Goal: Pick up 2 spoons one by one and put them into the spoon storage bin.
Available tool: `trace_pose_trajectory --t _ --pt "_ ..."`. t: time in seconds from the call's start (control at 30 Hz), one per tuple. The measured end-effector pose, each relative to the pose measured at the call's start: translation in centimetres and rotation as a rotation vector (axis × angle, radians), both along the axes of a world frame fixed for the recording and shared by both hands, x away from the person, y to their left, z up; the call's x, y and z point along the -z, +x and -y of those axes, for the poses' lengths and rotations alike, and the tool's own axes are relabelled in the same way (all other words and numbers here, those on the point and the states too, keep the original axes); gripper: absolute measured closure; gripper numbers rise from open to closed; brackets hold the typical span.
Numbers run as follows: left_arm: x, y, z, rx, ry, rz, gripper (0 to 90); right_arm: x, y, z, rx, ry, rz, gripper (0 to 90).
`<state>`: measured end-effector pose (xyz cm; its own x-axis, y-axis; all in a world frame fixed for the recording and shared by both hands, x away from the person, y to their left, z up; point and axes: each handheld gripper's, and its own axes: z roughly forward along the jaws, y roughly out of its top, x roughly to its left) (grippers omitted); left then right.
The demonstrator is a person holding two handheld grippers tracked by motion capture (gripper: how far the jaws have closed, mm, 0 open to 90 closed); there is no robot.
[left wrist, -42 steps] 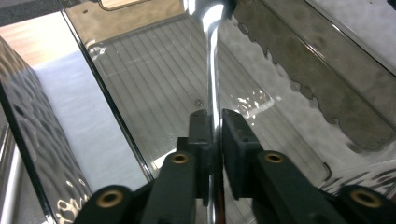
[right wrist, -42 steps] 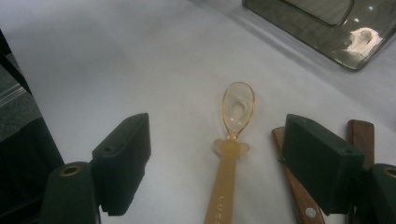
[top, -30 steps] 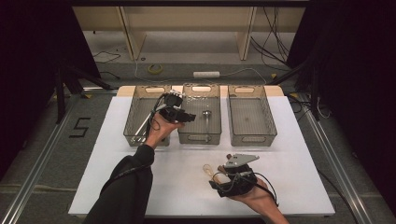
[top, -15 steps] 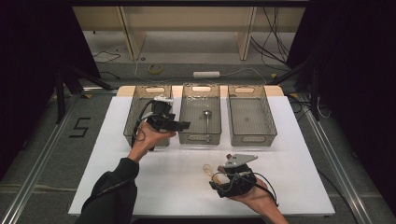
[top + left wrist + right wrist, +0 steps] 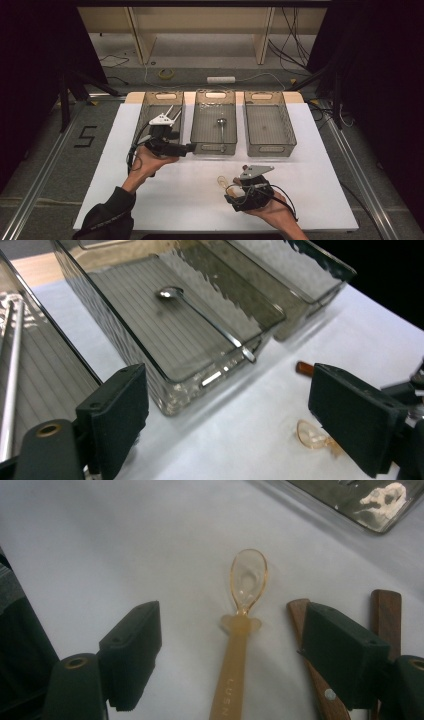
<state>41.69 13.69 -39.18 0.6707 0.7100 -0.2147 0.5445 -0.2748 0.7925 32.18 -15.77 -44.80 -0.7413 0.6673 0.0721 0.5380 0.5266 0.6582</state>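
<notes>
Both grippers wide open, holding nothing.
Left gripper (image 5: 192, 148) hovers at the near end of the middle clear ribbed plastic bin (image 5: 214, 146) (long metal spoon (image 5: 205, 320) inside); right gripper (image 5: 232, 660) straddles the translucent amber plastic spoon (image 5: 240, 645), two brown wooden handles (image 5: 312, 680) just right.

3 clear bins (image 5: 268, 125) on white table (image 5: 320, 190); metal spoon (image 5: 220, 127) in middle bin.

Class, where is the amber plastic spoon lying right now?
The amber spoon lies on the white table, between the right hand-held gripper's open jaws, beside two wooden handles.
</notes>
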Motion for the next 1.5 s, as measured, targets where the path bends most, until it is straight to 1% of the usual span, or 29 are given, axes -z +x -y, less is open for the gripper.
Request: trace_pose_trajectory --t 0.07,0.17,0.3,0.33,0.37,0.5,0.63,0.7,0.8,0.93,1.03,1.1,1.17,1.23,1.3,1.33,1.5 --pt "0.4 -0.7 -0.1 0.018 0.026 0.009 15.5 0.0 0.0 0.0 0.006 -0.003 -0.005 25.6" --pt "1.1 -1.7 -0.2 0.031 0.038 0.009 15.5 0.1 0.0 0.0 0.007 -0.010 -0.008 26.7" --pt "1.8 -3.1 -0.9 0.030 0.052 0.040 15.1 0.3 0.0 -0.2 0.013 -0.036 -0.015 29.5" --pt "1.9 -3.5 -1.1 0.029 0.047 0.044 15.1 0.4 0.0 -0.2 0.008 -0.042 -0.013 31.1" --pt "2.1 -3.9 -1.4 0.027 0.033 0.048 15.1 0.5 0.0 -0.2 0.010 -0.043 -0.019 32.1" --pt "2.2 -5.1 -2.1 0.027 0.012 0.075 15.2 0.8 0.2 -0.3 0.017 -0.072 -0.034 36.6" --pt "2.4 -6.1 -2.6 0.015 -0.002 0.090 15.2 1.1 0.3 -0.2 0.020 -0.083 -0.050 41.4" --pt "2.5 -6.5 -2.6 0.013 -0.011 0.098 15.2 1.2 0.4 -0.3 0.027 -0.080 -0.062 44.0" --pt "2.7 -7.0 -2.5 0.024 0.003 0.107 15.2 1.4 0.5 -0.3 0.024 -0.098 -0.069 47.1" --pt "2.9 -7.5 -2.6 0.022 0.014 0.117 15.2 1.6 0.5 -0.2 0.021 -0.096 -0.080 53.0" --pt "3.1 -7.8 -2.8 0.019 0.019 0.112 15.2 1.8 0.5 -0.2 0.017 -0.110 -0.085 56.5" --pt "3.4 -7.9 -3.0 0.016 0.033 0.111 15.2 1.9 0.4 -0.3 0.014 -0.113 -0.098 58.8" --pt "3.4 -8.2 -3.2 0.015 0.026 0.107 15.2 2.0 0.4 -0.3 0.007 -0.115 -0.095 60.8" --pt "3.2 -8.5 -3.5 0.014 0.014 0.116 15.2 2.1 0.4 -0.4 0.012 -0.115 -0.095 62.4" --pt "3.2 -8.8 -3.7 0.013 0.011 0.126 15.2 2.1 0.4 -0.5 0.016 -0.117 -0.106 63.7" --pt "3.2 -8.9 -3.8 0.013 0.009 0.128 15.2 2.2 0.5 -0.5 0.010 -0.120 -0.100 64.5" --pt "3.5 -9.3 -4.1 0.010 0.011 0.124 15.3 2.4 0.5 -0.7 0.008 -0.136 -0.106 67.2"
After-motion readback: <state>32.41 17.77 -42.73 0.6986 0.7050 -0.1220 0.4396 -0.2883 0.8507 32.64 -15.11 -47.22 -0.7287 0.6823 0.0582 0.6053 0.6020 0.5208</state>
